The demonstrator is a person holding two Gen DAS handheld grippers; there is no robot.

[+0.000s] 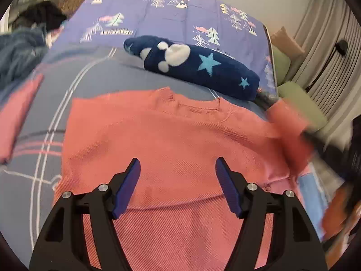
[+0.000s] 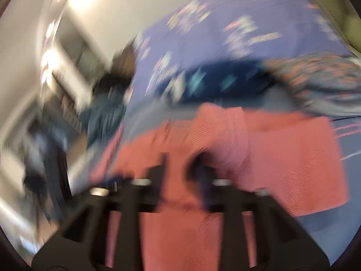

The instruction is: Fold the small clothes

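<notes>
A pink knitted sweater [image 1: 158,135] lies flat on the bed, neckline away from me. My left gripper [image 1: 178,167] hovers over its chest, open, with nothing between the blue pads. One sleeve [image 1: 15,117] lies out to the left. The other sleeve [image 1: 288,131] is raised and blurred at the right. In the right wrist view, which is heavily smeared, that sleeve [image 2: 221,135] bunches over and between the fingers of my right gripper [image 2: 180,164]. Whether the pads press on it is hidden by blur.
A navy roll with stars and white paws [image 1: 203,67] lies just beyond the neckline. Under the sweater is a grey plaid quilt [image 1: 90,79], behind it a purple tree-print sheet [image 1: 169,22]. Blue clothing [image 1: 18,49] is piled far left, and green cushions [image 1: 300,99] sit right.
</notes>
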